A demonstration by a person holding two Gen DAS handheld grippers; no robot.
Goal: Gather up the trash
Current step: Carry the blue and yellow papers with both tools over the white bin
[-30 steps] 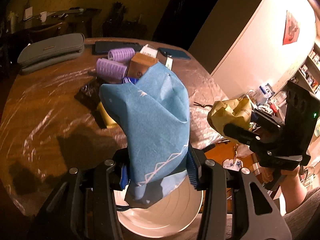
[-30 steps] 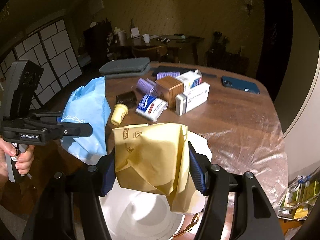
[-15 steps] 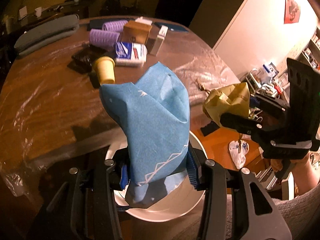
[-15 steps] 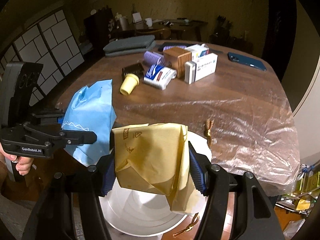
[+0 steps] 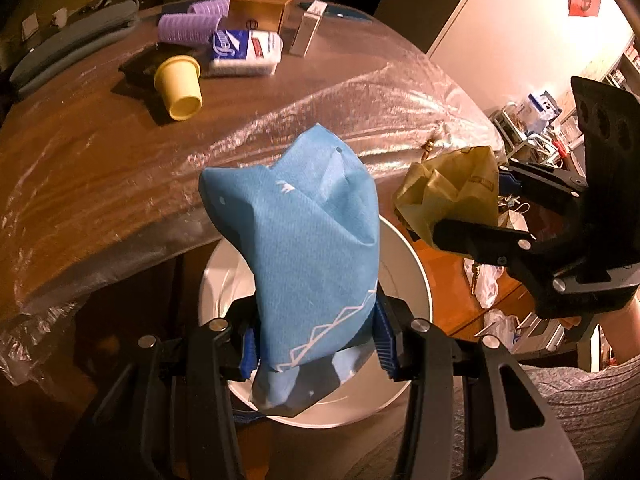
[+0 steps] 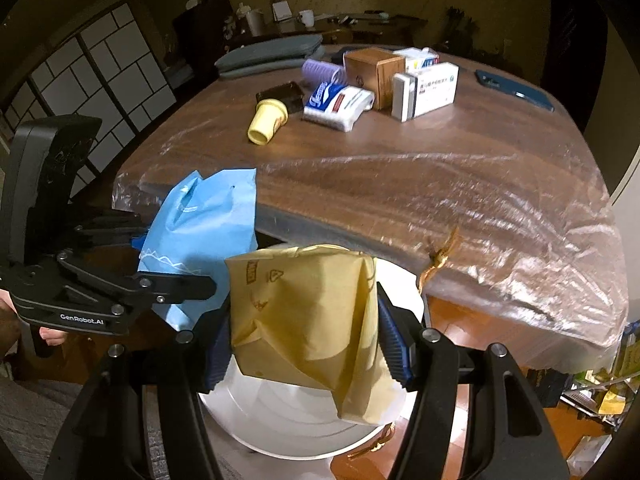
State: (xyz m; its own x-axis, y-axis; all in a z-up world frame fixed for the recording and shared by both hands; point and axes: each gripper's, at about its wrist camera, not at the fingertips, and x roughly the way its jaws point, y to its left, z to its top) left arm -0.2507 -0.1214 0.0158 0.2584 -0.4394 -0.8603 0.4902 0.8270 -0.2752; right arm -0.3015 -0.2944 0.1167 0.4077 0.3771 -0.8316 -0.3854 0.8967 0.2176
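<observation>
My left gripper (image 5: 316, 344) is shut on a crumpled blue wrapper (image 5: 304, 248) and holds it over the white bin (image 5: 416, 272) that stands below the table edge. My right gripper (image 6: 308, 348) is shut on a crumpled yellow paper bag (image 6: 308, 320) and holds it over the same bin (image 6: 280, 420). The blue wrapper also shows in the right wrist view (image 6: 204, 224), and the yellow bag in the left wrist view (image 5: 448, 196). The two grippers hang side by side, close but apart.
The wooden table (image 6: 400, 168) carries a clear plastic sheet. On it lie a yellow cup (image 6: 266, 120), a tissue pack (image 6: 340, 106), purple rollers (image 5: 188, 26), a brown box (image 6: 374, 68), medicine boxes (image 6: 430, 90), a blue phone (image 6: 516, 90) and grey pouches (image 6: 268, 54). Plastic bags (image 5: 486, 284) lie on the floor.
Both grippers have pulled back from the table and down, still holding their trash. The white bin has come fully into view beneath them.
</observation>
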